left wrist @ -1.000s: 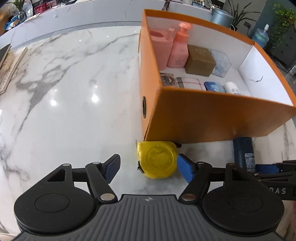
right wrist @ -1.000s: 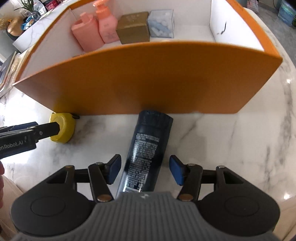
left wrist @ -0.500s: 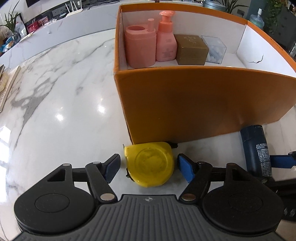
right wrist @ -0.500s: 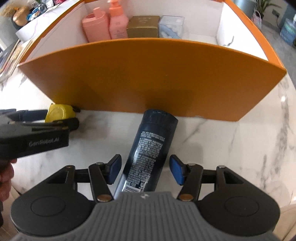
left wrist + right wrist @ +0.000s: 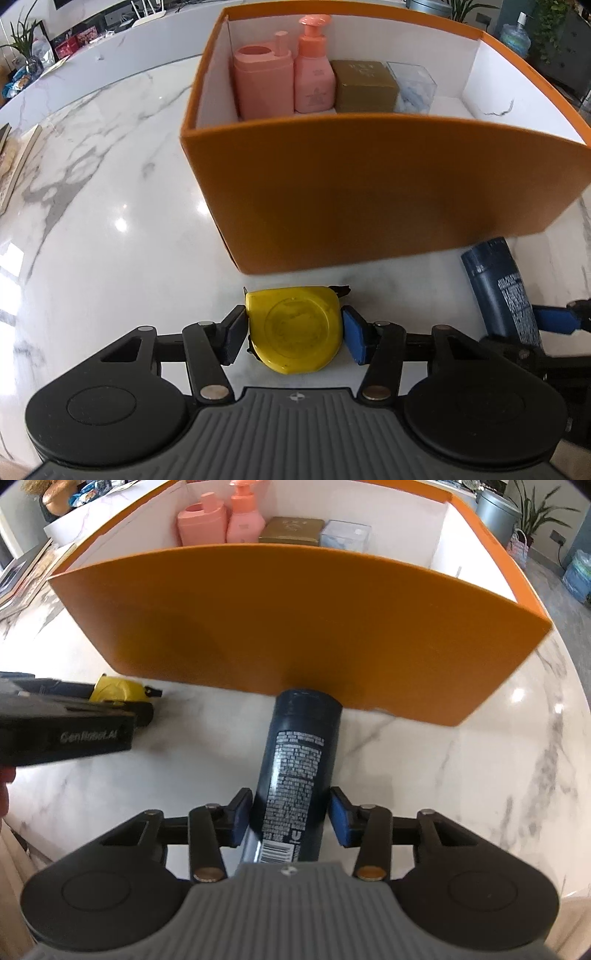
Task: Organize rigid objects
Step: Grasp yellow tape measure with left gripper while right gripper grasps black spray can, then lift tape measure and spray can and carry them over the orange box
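Observation:
A yellow tape measure (image 5: 293,328) lies flat on the marble table just in front of the orange box (image 5: 369,192). My left gripper (image 5: 293,326) straddles it, jaws closing, and both pads meet its sides. A dark blue spray bottle (image 5: 295,760) lies on its side with its far end against the box wall (image 5: 295,620). My right gripper (image 5: 291,812) is around its near end, jaws closing, pads against its flanks. The right wrist view also shows the left gripper's body (image 5: 66,723) over the tape measure (image 5: 110,690). The bottle (image 5: 498,288) appears at the right of the left wrist view.
Inside the box stand a pink holder (image 5: 262,85), a pink pump bottle (image 5: 314,81), a gold box (image 5: 365,86) and a clear case (image 5: 413,88). Books (image 5: 14,162) lie at the table's left edge. A person's hand (image 5: 4,786) shows at the left.
Both grippers' jaws have narrowed onto their objects. The left gripper has swung so that it faces the box's front wall more squarely. The bottle and the tape measure have stayed put.

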Tool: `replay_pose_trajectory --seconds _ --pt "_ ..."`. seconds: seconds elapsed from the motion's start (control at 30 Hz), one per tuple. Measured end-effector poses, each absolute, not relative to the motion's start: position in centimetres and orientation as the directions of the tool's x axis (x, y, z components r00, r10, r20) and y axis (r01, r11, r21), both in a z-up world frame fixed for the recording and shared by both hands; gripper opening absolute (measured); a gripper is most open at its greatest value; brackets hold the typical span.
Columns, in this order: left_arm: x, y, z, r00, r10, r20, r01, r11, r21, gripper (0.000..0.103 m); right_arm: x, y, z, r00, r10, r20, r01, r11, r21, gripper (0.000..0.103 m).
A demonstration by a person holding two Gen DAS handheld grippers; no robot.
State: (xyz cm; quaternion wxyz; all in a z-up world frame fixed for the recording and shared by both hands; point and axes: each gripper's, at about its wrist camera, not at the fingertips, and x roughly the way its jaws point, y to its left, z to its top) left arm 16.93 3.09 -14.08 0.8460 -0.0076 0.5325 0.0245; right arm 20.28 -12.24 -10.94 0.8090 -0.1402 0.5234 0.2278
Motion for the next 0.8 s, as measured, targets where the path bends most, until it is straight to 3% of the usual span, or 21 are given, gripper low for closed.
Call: replay_pose_trajectory --seconds 0.4,0.8 --pt "13.4 2.2 -11.1 0.469 -0.05 -0.882 -0.056 0.995 -0.086 0.062 19.9 -16.1 -9.8 0.351 0.294 -0.889 -0.447 0.887 0.117 0.044" --pt "12.3 -1.1 -5.0 0.56 -0.149 -0.815 0.038 0.987 -0.154 0.062 18.4 -19.0 -5.6 0.473 0.316 -0.823 -0.423 0.9 0.103 0.044"
